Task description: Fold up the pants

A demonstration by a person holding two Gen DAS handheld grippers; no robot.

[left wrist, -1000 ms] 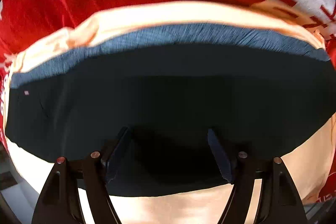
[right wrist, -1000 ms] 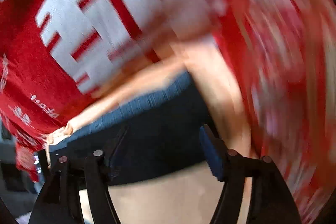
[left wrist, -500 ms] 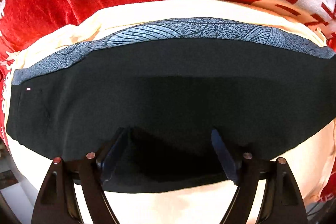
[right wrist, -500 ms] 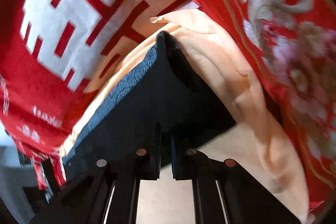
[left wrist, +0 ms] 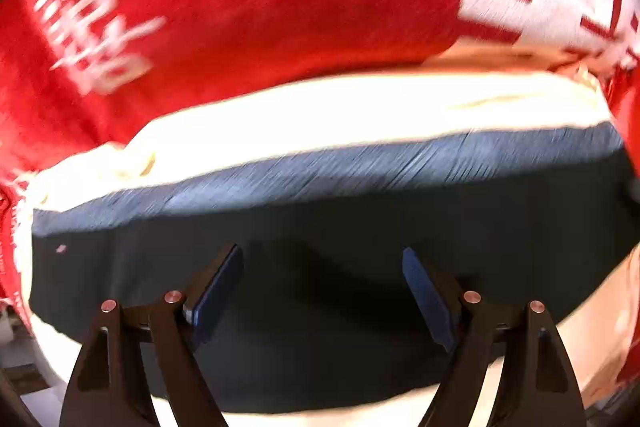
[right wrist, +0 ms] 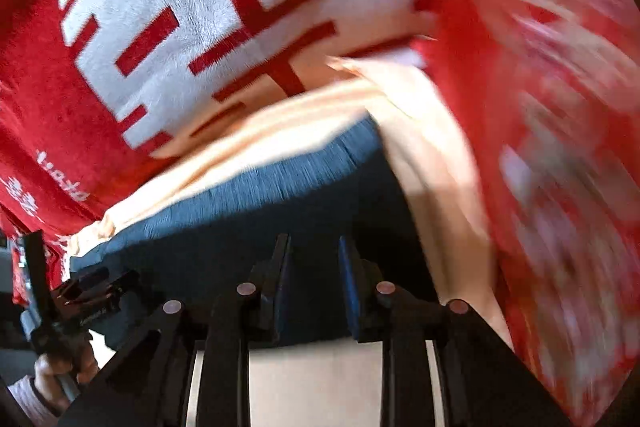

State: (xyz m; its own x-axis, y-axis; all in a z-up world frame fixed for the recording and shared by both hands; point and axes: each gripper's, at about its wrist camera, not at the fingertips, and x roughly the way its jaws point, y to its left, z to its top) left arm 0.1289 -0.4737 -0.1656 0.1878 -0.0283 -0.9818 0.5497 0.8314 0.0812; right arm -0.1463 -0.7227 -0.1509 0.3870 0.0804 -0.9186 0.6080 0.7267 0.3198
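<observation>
pants (left wrist: 360,227): dark navy/black, folded into a flat wide block, lying on the cream sheet (left wrist: 340,111). Lighter blue-grey band runs along its far edge. Tiny pale tag near the left end. Right end (right wrist: 360,155) sits close to the sheet's bunched right edge; near edge lies just short of the sheet's near edge. Frames are motion-blurred.

1. Hard, bright light blows out the cream sheet (left wrist: 360,115) to glare.
2. Motion blur smears the red blanket (right wrist: 560,147), worst at right.
3. Fisheye bends the edges; corners go black.
4. Deep shadow swallows the dark pants (left wrist: 320,227).
</observation>
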